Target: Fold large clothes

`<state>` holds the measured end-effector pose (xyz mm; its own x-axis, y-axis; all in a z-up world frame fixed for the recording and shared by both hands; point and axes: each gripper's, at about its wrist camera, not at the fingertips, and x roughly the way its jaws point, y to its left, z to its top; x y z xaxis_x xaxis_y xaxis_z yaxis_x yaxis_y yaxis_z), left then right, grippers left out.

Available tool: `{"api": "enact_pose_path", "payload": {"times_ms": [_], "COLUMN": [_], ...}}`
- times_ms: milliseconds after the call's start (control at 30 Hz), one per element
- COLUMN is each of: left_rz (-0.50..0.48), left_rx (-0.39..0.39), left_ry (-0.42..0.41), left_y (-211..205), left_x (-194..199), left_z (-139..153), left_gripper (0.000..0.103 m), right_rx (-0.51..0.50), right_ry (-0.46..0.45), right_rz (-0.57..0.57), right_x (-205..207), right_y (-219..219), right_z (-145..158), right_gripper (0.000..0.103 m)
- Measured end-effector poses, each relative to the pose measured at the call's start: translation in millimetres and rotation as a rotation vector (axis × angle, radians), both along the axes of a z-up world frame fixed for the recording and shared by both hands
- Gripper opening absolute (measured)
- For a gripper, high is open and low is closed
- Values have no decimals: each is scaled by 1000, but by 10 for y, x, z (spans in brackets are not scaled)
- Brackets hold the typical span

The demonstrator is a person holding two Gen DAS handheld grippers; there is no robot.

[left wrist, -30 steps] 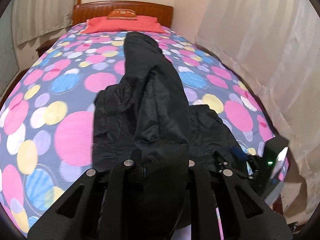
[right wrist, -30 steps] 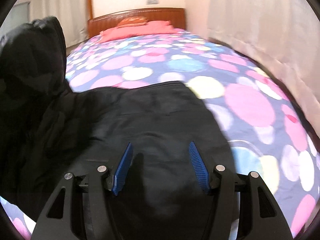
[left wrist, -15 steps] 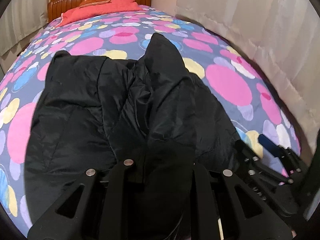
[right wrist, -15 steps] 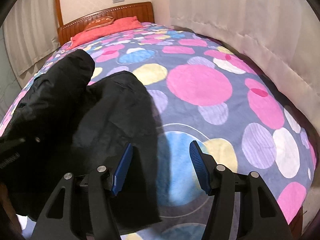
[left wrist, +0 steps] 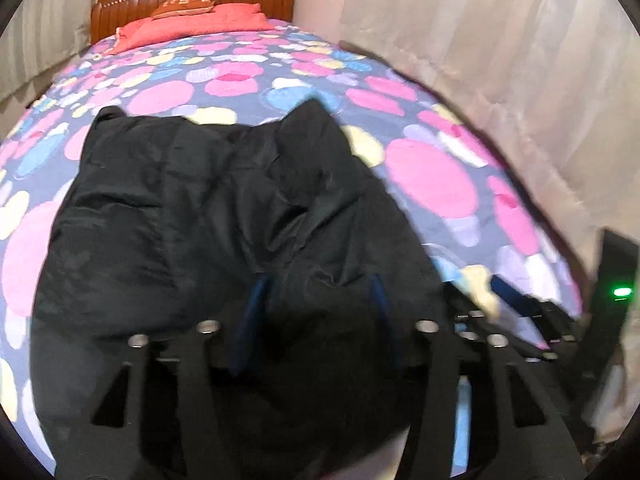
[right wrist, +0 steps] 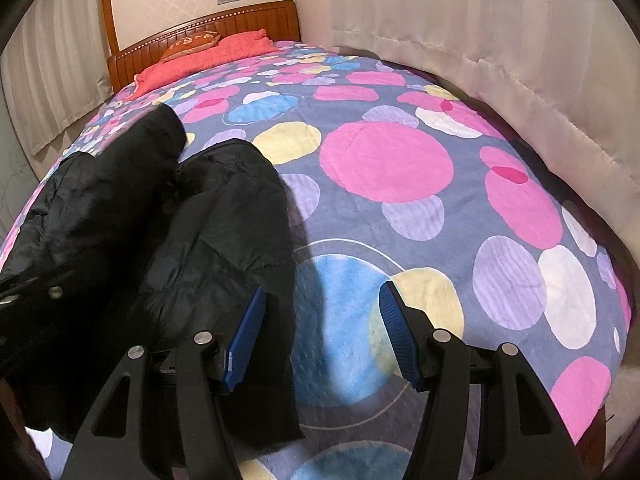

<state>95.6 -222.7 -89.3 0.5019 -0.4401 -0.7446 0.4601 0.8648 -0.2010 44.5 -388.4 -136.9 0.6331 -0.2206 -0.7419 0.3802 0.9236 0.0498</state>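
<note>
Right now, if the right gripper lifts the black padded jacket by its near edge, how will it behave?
Black padded jacket: probably floppy, since it lies creased and bunched on the bedspread, so one edge would drape. The shiny shell looks slippery. Puffy padding suggests bulky but light.

Black jacket [left wrist: 208,216], multicoloured polka-dot bedspread [right wrist: 400,168]

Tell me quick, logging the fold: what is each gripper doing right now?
Left gripper: jaws opening, black jacket between them, no longer pinched.
Right gripper: open, holding nothing, over the bedspread.
</note>
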Motion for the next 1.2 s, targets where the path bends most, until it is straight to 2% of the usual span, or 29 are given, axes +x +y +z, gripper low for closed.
{"api": "enact_pose_path", "payload": {"times_ms": [133, 233, 333, 467, 567, 633, 733, 900, 1067, 1133, 1200], "left_rz": [-55, -45, 2, 134, 238, 284, 350, 348, 327, 319, 314], "left_rx": [-40, -83, -106, -86, -58, -71, -103, -134, -193, -208, -230], "left_ry": [-28, -49, -82, -136, -132, -89, -18, 11, 26, 37, 51], "left_y": [37, 218, 535, 1112, 1534, 1761, 2011, 2095, 2119, 2111, 2102], "left_x": [-173, -267, -296, -217, -69, 51, 203, 282, 325, 336, 352], "left_z": [215, 373, 507, 561, 454, 338, 128, -83, -217, -273, -322], "left_gripper": [59, 61, 65, 71, 77, 78, 78, 78, 80, 82, 82], "right_rx": [-8, -6, -10, 2, 46, 63, 79, 79, 153, 179, 196], "right_ry": [-3, -13, -28, -51, -78, -93, -99, -62, 23, 29, 15], "right_rz": [-5, -3, 8, 41, 77, 102, 150, 200, 220, 215, 218], "right_x": [-52, -76, -78, -26, 75, 152, 292, 528, 712, 723, 723], "right_y": [6, 32, 110, 243, 356, 461, 667, 928, 1007, 1014, 1023], "right_z": [58, 122, 200, 323, 443, 503, 554, 505, 280, 214, 179], "right_gripper": [59, 59, 59, 59, 61, 71, 71, 72, 76, 76, 55]}}
